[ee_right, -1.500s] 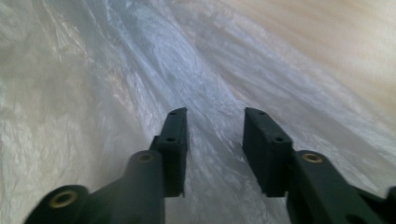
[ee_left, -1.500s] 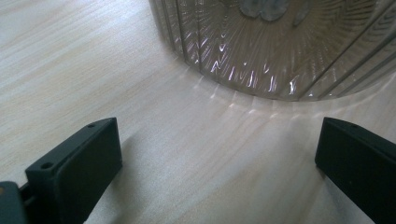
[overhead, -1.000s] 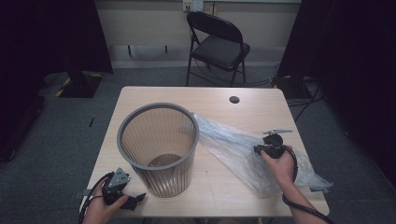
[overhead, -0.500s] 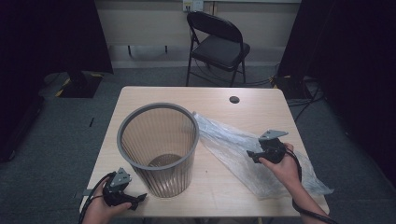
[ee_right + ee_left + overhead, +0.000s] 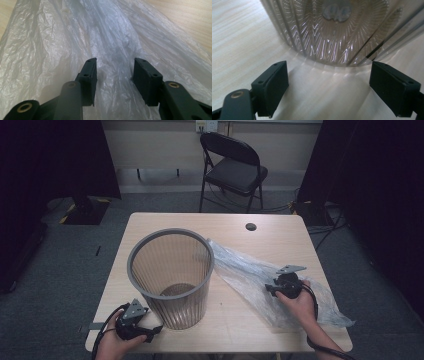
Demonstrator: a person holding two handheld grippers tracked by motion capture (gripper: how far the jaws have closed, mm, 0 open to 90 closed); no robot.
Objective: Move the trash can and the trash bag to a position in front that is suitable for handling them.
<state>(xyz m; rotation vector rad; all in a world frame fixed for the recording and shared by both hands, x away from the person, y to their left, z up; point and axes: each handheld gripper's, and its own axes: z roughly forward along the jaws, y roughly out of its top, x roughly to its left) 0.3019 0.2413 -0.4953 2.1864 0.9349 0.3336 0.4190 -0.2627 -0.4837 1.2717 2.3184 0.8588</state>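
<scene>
I am closing my right gripper (image 5: 115, 82) over the plastic bag (image 5: 75, 45) beside the bin (image 5: 172, 275); jaws apart, nothing pinched.

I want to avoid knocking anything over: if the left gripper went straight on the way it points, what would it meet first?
Probably the bin. The left gripper points at its ribbed wall low down, jaws open with nothing but bare table between them. How wide the gap is I cannot tell.

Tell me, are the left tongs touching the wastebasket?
Apart. In the left gripper view, the left tongs stand open with bare table showing between their pads and the wastebasket.
</scene>
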